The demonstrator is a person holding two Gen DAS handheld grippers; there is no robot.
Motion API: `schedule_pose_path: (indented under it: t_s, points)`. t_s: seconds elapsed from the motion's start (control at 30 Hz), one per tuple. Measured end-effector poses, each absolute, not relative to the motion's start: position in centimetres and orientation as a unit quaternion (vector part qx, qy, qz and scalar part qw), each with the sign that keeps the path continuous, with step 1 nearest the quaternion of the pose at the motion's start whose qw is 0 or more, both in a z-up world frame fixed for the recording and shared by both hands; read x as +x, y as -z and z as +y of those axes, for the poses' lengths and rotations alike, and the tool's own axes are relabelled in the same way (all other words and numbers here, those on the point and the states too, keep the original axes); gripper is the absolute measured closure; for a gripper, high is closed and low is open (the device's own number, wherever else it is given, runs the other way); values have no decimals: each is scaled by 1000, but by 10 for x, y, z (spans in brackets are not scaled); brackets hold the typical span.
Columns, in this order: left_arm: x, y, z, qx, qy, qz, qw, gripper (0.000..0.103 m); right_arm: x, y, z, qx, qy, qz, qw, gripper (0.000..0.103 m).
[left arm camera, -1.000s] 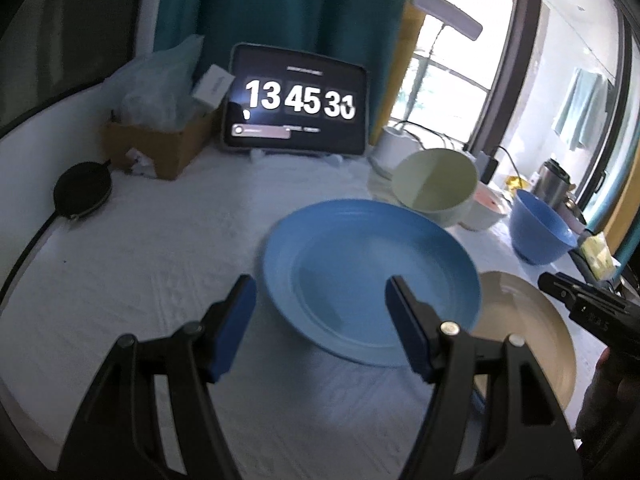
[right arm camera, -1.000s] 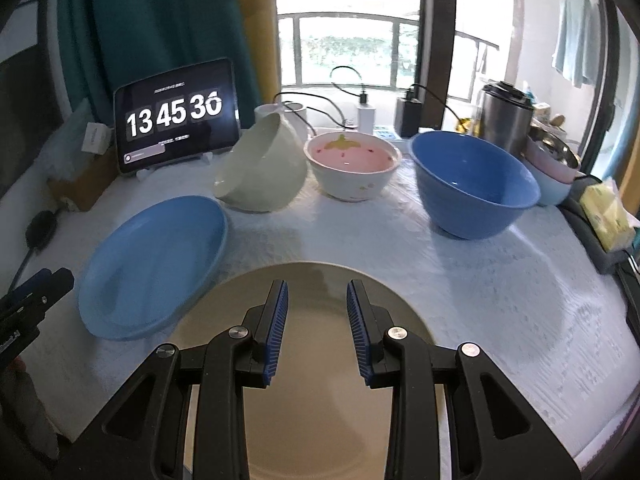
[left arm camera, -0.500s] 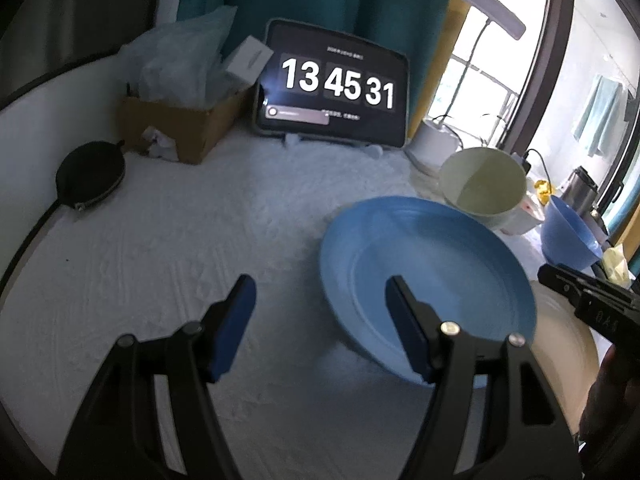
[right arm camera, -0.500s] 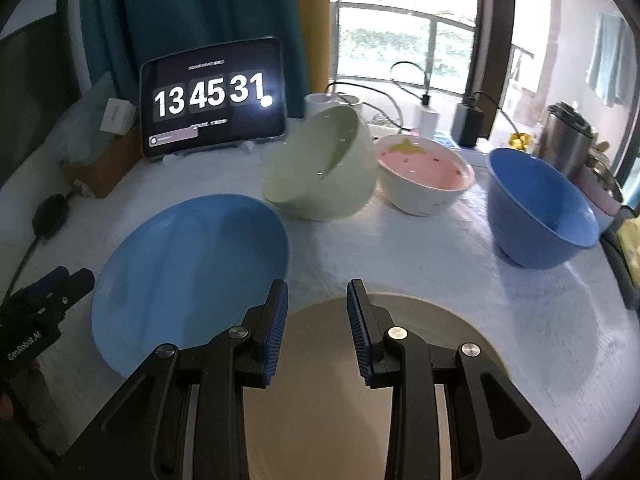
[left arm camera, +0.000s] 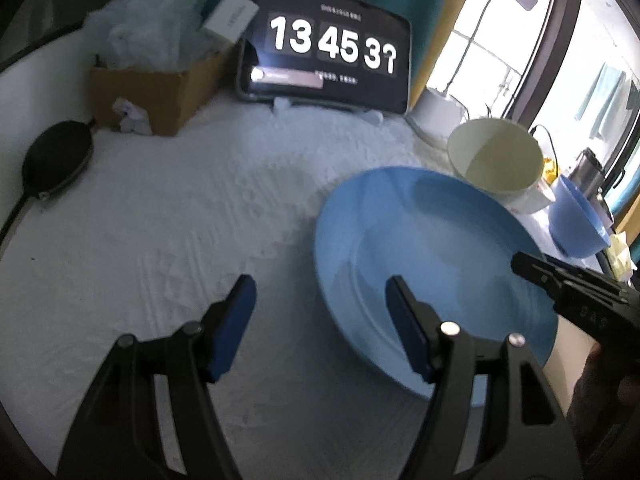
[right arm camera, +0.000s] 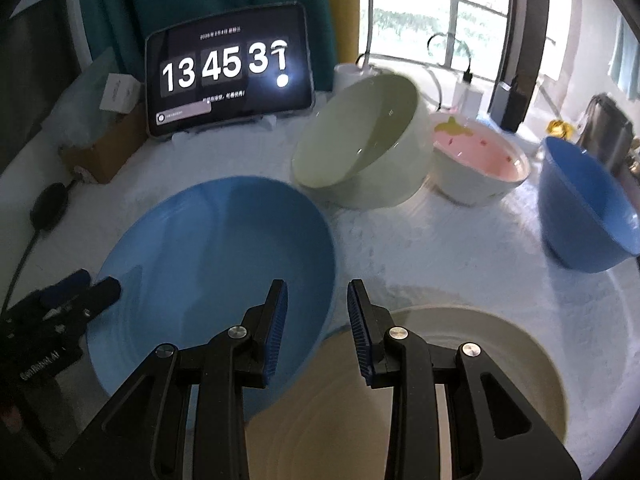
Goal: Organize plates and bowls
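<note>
Nearest, the left gripper [left arm camera: 318, 306] hangs with jaws wide apart and the right gripper [right arm camera: 317, 314] with jaws narrowly apart, both empty, over the blue plate [right arm camera: 208, 264] beside the beige plate [right arm camera: 460, 364]; beyond sit 3 bowls [right arm camera: 476, 164].

Each black tool [right arm camera: 316, 312] has blue ribbed pads [right arm camera: 277, 328], silver screws and white lettering.

A blue plate [right arm camera: 208, 264] overlaps a beige plate [right arm camera: 480, 364]; behind, a tilted cream bowl [right arm camera: 360, 148] leans beside pink [right arm camera: 480, 164] and blue bowls [right arm camera: 584, 208].
</note>
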State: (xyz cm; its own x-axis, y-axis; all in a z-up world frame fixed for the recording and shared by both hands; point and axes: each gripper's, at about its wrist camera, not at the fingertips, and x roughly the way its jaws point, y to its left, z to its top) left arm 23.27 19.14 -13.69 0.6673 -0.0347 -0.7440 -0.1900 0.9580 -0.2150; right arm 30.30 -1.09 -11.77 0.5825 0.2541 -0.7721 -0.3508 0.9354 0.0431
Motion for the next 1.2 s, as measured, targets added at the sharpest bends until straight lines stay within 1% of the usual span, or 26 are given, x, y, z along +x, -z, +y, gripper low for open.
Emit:
schedule_pose_path:
  t_s: [0.17, 0.43, 0.53, 0.57, 0.67, 0.73, 0.8, 0.97, 1.2]
  points:
    - [236, 139, 186, -121, -49, 414, 901, 34, 309, 124, -4, -54, -178, 439, 879, 69]
    - [239, 138, 180, -107, -36, 418, 901, 35, 309, 124, 2, -66, -188, 438, 877, 69]
    - [240, 138, 177, -104, -23, 419, 902, 36, 305, 125, 5, -74, -198, 436, 875, 76]
    - [240, 138, 177, -104, -24, 420, 901, 36, 304, 125, 6, -77, -201, 436, 874, 76]
    - [240, 138, 178, -109, -25, 418, 901, 39, 300, 123, 7, -85, -201, 426, 878, 77]
    - [239, 137, 180, -114, -27, 416, 902, 43, 297, 121, 5, -86, -202, 424, 879, 77]
    - [237, 137, 180, -114, -27, 413, 903, 44, 294, 119, 4, -87, -202, 421, 880, 77]
    - [227, 131, 171, -94, -23, 400, 911, 45, 286, 112, -1, -87, -201, 414, 884, 77]
    - [215, 127, 160, -95, -13, 399, 912, 44, 275, 104, -16, -78, -193, 408, 889, 77]
